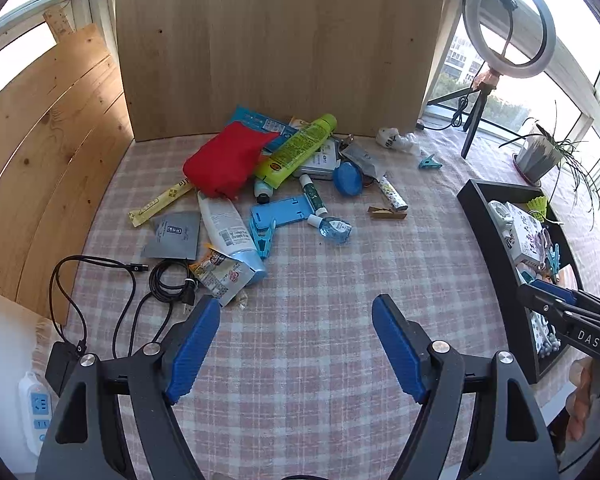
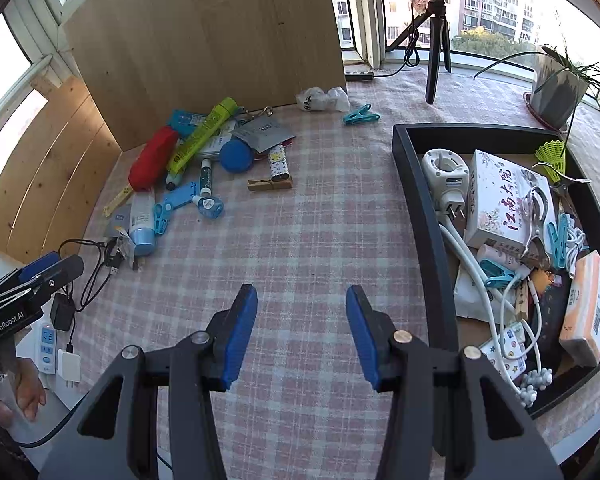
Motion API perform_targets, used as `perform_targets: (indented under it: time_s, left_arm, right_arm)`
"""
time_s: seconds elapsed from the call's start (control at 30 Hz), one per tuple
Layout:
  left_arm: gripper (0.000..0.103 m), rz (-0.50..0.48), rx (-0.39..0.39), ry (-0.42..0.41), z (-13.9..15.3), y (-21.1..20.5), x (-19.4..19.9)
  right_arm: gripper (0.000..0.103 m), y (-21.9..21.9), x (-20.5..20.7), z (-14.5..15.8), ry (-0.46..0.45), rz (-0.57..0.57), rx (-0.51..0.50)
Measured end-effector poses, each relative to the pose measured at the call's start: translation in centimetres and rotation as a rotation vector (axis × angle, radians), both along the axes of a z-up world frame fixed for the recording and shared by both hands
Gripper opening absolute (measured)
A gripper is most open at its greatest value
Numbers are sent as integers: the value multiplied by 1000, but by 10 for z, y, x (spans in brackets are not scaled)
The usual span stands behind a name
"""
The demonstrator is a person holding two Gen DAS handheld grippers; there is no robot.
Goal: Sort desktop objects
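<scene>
A heap of small objects lies at the back of the plaid cloth: a red pouch (image 1: 224, 160), a yellow-green tube (image 1: 296, 148), a blue phone stand (image 1: 280, 210), a white tube (image 1: 230, 232), a small blue bottle (image 1: 334, 228) and a wooden clothespin (image 1: 386, 213). A teal clip (image 2: 362, 115) rests apart from the heap. On the right, the black tray (image 2: 420, 200) holds a white box (image 2: 500, 200), a plug, cables and clips. My left gripper (image 1: 296, 308) hovers open over bare cloth in front of the heap. My right gripper (image 2: 301, 294) is open too, left of the tray, holding nothing.
Wooden boards (image 1: 276, 40) wall off the back and left. A ring light on a tripod (image 1: 508, 20) and a potted plant (image 1: 540, 152) stand at the back right. A black cable (image 1: 100, 280), a charger and a power strip (image 1: 36, 408) sit at the left edge.
</scene>
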State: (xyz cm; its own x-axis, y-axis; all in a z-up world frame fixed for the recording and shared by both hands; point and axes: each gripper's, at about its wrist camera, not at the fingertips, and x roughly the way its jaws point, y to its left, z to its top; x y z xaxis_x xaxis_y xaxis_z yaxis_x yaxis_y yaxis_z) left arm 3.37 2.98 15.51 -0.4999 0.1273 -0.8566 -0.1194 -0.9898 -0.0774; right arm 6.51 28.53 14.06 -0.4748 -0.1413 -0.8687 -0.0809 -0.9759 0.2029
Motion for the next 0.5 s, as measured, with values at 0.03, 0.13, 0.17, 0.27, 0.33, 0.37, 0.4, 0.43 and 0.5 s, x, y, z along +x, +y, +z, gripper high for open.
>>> perform_targets:
  time_s: [0.03,0.13,0.17,0.27,0.33,0.37,0.4,0.43,0.5]
  left_arm:
    - [78,3,-6,3,1,0,0]
    - [79,13,-17,14,2,-1,0]
    - [79,17,-15,14,2,-2,-1]
    - [81,25,-15,14,3,-3,-1]
    - [82,32,-23,7,2,-3,-3]
    - [82,34,-25,2,2,-3,-3]
    - [82,35,-24,-1,2,-4,-4]
    - [82,35,-22,0,2,-4,-4]
    - [82,36,-27,4,2,-4,-4]
  right_arm:
    - [46,0,0,0,0,1,0]
    - [46,-1,0,0,0,0,1]
    - [46,-1,0,0,1,-1,0]
    - [46,-1,-1,0,4,0,0]
    - [48,-1,-1,0,6,0,-1]
    - [50,-1,-2,0,7,2,-2]
    - [52,-1,-2,0,9,2,-3]
    - [53,-1,-2,1,10,4,-3]
    - [53,-2,-2,1,10,8,-3]
